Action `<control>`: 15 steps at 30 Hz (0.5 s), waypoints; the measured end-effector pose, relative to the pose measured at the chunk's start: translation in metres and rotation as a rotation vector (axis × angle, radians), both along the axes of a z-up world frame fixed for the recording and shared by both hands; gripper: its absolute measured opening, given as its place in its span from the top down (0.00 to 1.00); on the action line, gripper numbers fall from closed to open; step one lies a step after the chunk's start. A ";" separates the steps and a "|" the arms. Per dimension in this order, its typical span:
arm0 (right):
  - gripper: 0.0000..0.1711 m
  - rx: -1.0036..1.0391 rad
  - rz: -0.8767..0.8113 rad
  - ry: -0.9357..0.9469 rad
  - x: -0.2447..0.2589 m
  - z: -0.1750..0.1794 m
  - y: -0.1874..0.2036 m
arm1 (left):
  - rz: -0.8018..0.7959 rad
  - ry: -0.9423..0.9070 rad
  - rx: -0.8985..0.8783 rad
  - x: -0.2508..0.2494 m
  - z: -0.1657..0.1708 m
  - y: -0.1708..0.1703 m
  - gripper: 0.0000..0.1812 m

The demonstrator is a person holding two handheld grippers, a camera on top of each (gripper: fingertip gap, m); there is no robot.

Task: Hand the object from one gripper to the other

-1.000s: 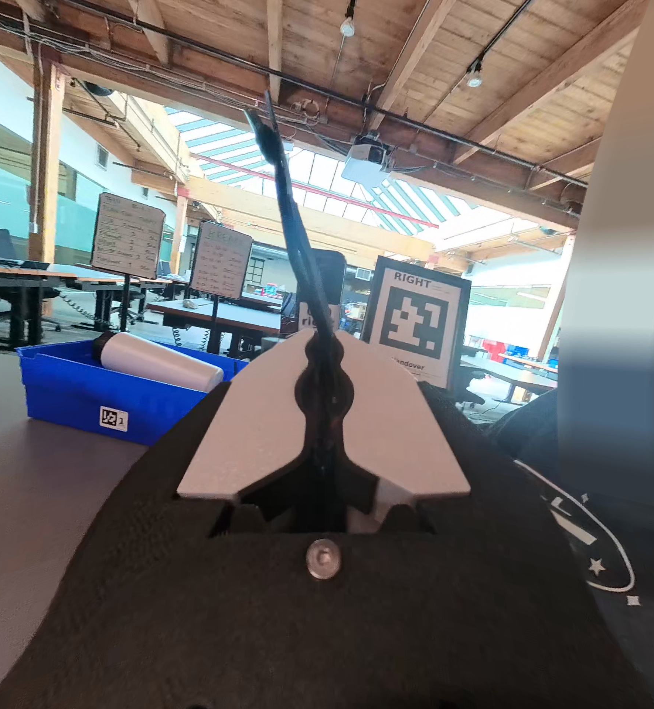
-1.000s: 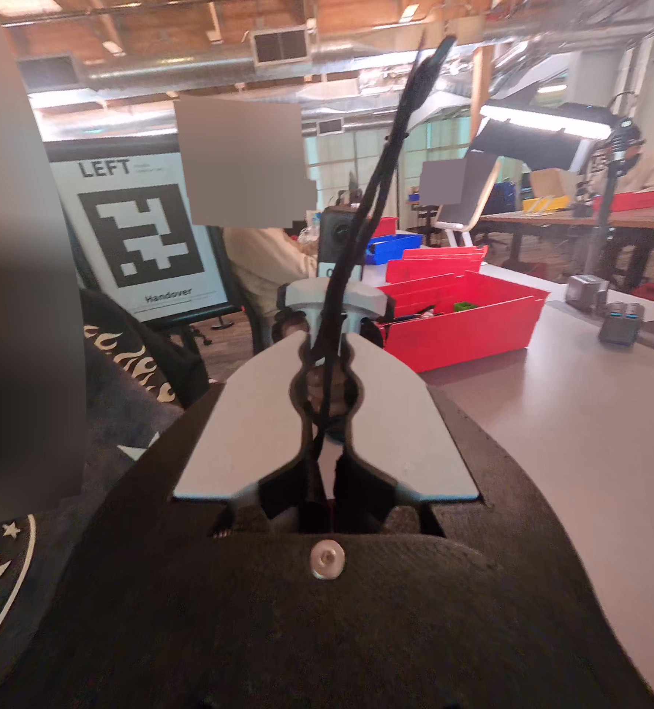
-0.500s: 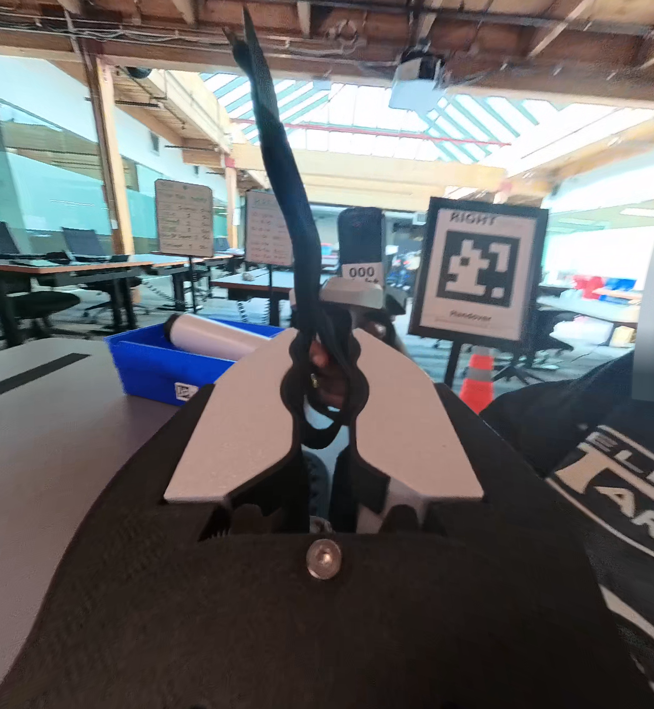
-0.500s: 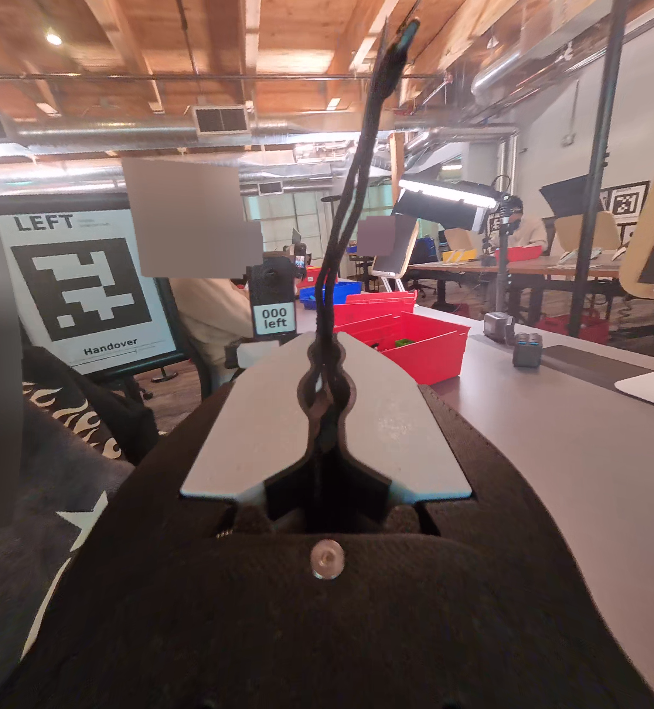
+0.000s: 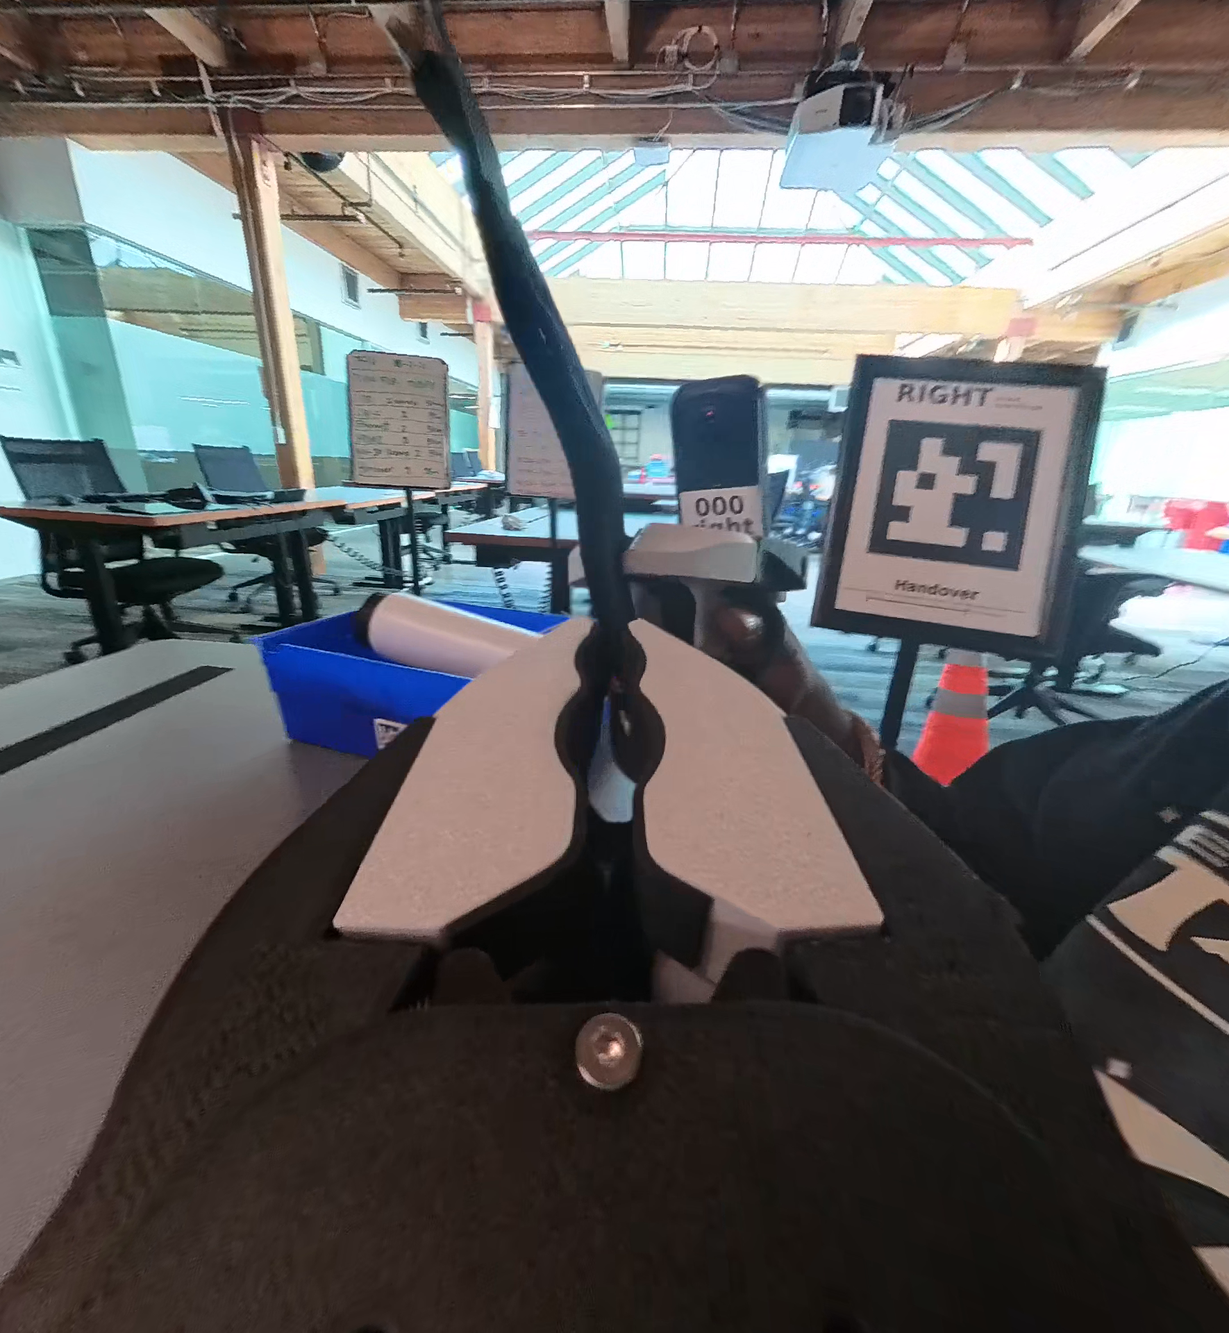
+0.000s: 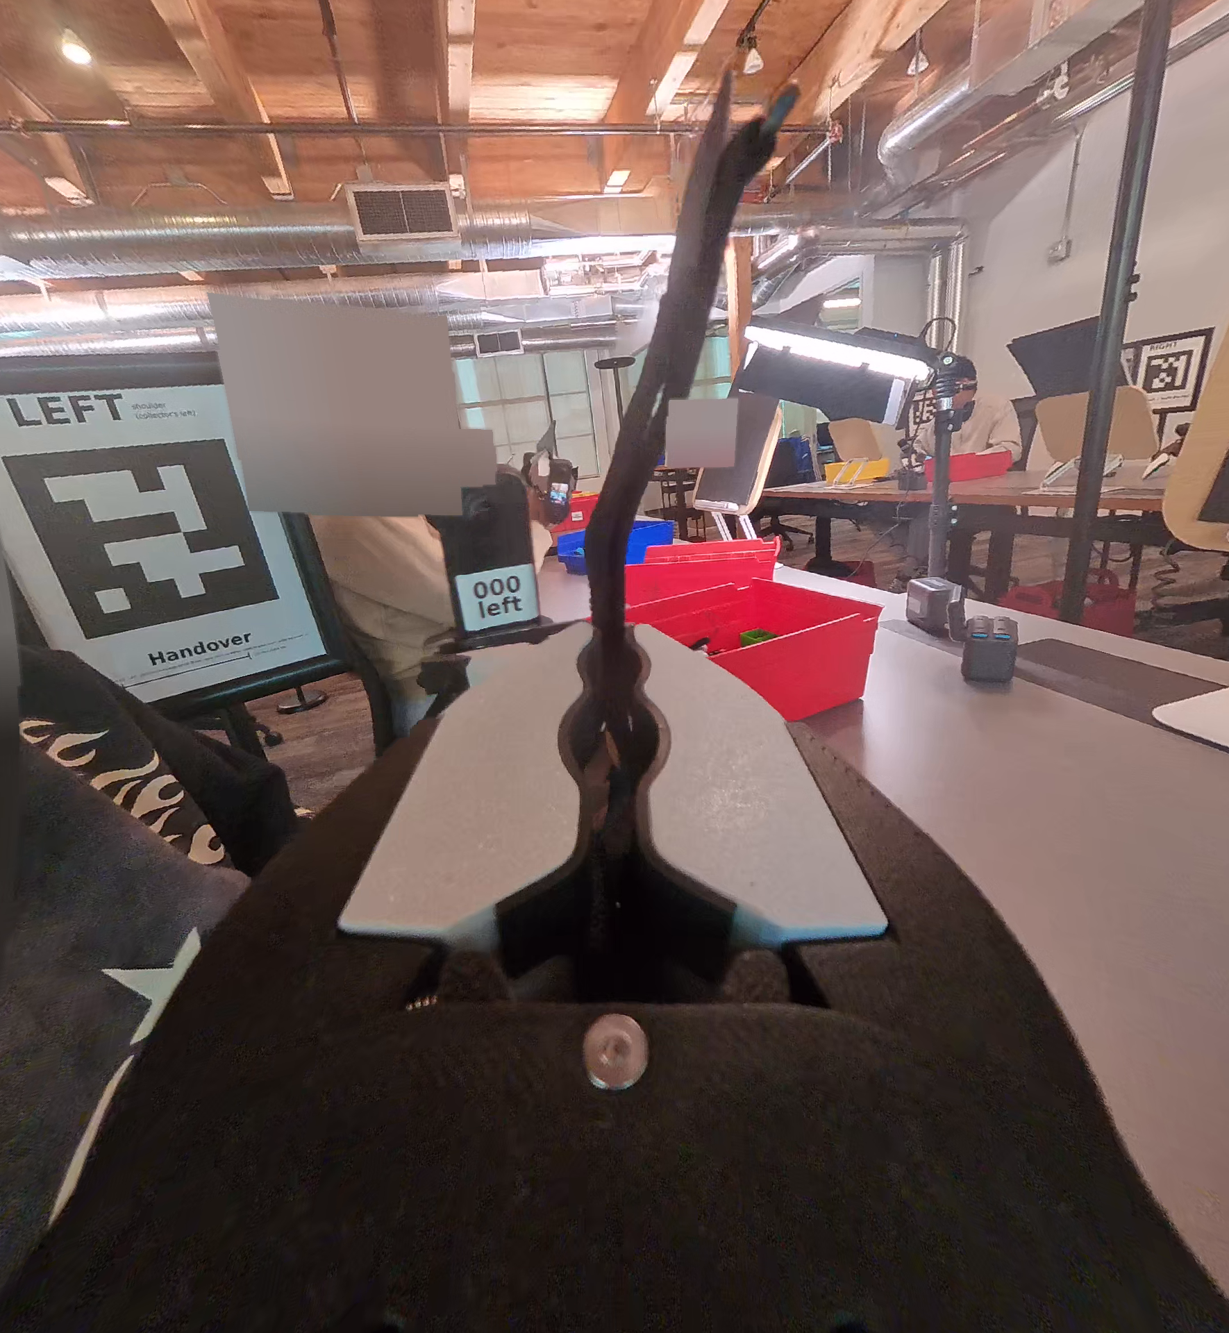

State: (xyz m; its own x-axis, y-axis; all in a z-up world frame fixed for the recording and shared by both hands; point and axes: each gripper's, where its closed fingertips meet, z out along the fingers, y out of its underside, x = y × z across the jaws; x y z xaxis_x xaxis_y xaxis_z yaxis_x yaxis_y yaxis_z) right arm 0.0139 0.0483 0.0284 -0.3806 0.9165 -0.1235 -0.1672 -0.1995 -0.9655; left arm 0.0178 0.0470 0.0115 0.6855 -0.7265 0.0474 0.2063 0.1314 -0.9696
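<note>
both grippers pinched on one black strap, mid-handover, held up above the table.

left gripper (image 5: 610, 649): jaws drawn nearly together, black strap (image 5: 525, 303) clamped at the tips and rising up past them toward the ceiling. right gripper (image 6: 613, 649): jaws just as close, gripping what looks like the same strap (image 6: 662, 404), here doubled into strands. my read: only one grip should loosen, slowly, once the other is plainly firm; hold both tools level so the limp strap does not slide out. which side gives and which receives, i cannot tell. strap's lower part is hidden in the dark gap between the fingers; its top is blurred. the grippers face each other, but the span of strap between them is not visible. blue bin (image 5: 352, 685) and red bin (image 6: 799, 649) sit behind on the table.
</note>
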 end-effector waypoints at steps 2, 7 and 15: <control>0.96 -0.002 0.029 0.009 0.002 0.002 -0.003 | -0.074 -0.070 -0.023 0.001 0.003 -0.004 0.98; 0.81 0.068 0.094 -0.058 0.001 -0.010 -0.010 | -0.179 -0.241 -0.043 -0.007 0.015 -0.010 0.97; 0.89 0.125 0.126 -0.071 -0.004 -0.019 -0.022 | -0.123 -0.227 -0.028 -0.012 0.016 -0.008 0.98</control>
